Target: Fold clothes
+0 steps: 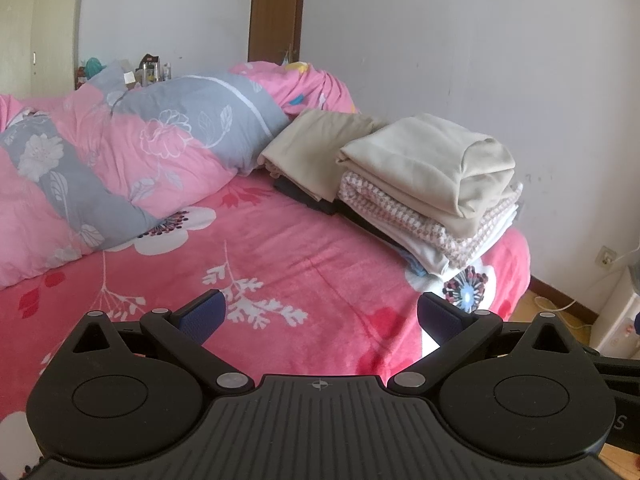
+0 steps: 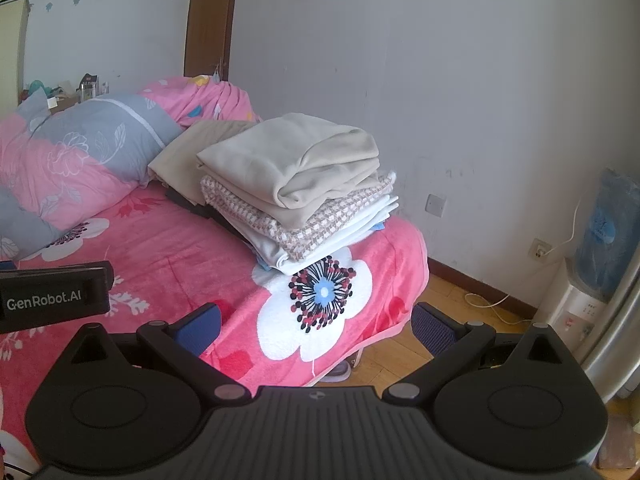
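Observation:
A stack of folded clothes (image 1: 432,196) (image 2: 304,196) sits at the far corner of the bed, a cream garment on top, a pink-white check one and white ones beneath. Behind it lies a second beige folded pile (image 1: 312,152) (image 2: 188,152) over dark cloth. My left gripper (image 1: 320,314) hovers open above the pink flowered sheet (image 1: 280,256), well short of the stack, with nothing between its fingers. My right gripper (image 2: 316,322) is open too, empty, over the bed's corner near the big white flower print (image 2: 316,304). The left gripper's black body (image 2: 52,300) shows at the right wrist view's left edge.
A pink and grey flowered duvet (image 1: 112,168) (image 2: 72,160) is bunched across the back left of the bed. A wall runs close behind the stack. To the right, beyond the bed edge, are a wooden floor (image 2: 448,320), a water dispenser (image 2: 592,272) and a cable.

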### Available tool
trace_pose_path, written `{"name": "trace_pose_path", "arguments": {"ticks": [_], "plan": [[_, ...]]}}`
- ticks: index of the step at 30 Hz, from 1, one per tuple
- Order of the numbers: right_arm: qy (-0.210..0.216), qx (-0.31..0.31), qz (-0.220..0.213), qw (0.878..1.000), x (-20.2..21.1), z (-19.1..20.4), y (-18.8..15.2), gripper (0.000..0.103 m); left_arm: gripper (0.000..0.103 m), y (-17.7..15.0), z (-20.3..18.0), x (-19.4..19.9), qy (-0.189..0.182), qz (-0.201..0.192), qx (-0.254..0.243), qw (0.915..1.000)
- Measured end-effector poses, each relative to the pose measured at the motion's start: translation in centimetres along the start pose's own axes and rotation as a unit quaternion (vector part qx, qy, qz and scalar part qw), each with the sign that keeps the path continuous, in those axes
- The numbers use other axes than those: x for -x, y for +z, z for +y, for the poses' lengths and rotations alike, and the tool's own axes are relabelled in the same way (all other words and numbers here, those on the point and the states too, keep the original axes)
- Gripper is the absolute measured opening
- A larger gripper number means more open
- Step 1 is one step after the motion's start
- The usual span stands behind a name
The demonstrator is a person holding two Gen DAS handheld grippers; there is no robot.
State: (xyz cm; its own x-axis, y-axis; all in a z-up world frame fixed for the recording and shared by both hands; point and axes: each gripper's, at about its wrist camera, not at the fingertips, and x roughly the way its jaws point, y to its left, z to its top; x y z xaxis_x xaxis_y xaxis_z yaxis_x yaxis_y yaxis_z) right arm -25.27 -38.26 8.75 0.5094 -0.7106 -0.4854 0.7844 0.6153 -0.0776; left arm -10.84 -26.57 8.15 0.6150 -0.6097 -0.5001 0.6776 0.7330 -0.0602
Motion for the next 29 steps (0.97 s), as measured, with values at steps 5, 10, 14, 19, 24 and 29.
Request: {"name": "trace_pose_path", "arguments": {"ticks": [5, 10, 14, 19, 24, 29], "plan": [[0.0, 0.0, -0.001, 1.0, 0.05, 0.01, 0.09, 0.103, 0.103, 0.04, 0.05, 0.06, 0.0, 0.0, -0.001, 1.0], [-0.001, 0.001, -0.002, 1.0, 0.05, 0.07, 0.12, 0.103, 0.103, 0.05, 0.07, 0.14, 0.0, -0.001, -0.002, 1.0], [-0.001, 0.001, -0.002, 1.0, 0.07, 0.1, 0.13, 0.103, 0.103, 0.03, 0.04, 0.11, 0.001, -0.001, -0.003, 1.0], [-0.001, 0.0, -0.003, 1.0, 0.1, 0.13, 0.14, 0.103, 0.103, 0.0, -0.04, 0.11, 0.001, -0.001, -0.004, 1.0], [-0.002, 0.0, -0.003, 1.0, 0.18, 0.11, 0.16, 0.103, 0.103, 0.02, -0.02, 0.21, 0.003, -0.002, -0.005, 1.0], [-0.002, 0.0, -0.005, 1.0, 0.29, 0.06, 0.17, 0.103, 0.103, 0.01, -0.05, 0.27, 0.004, -0.003, -0.006, 1.0]]}}
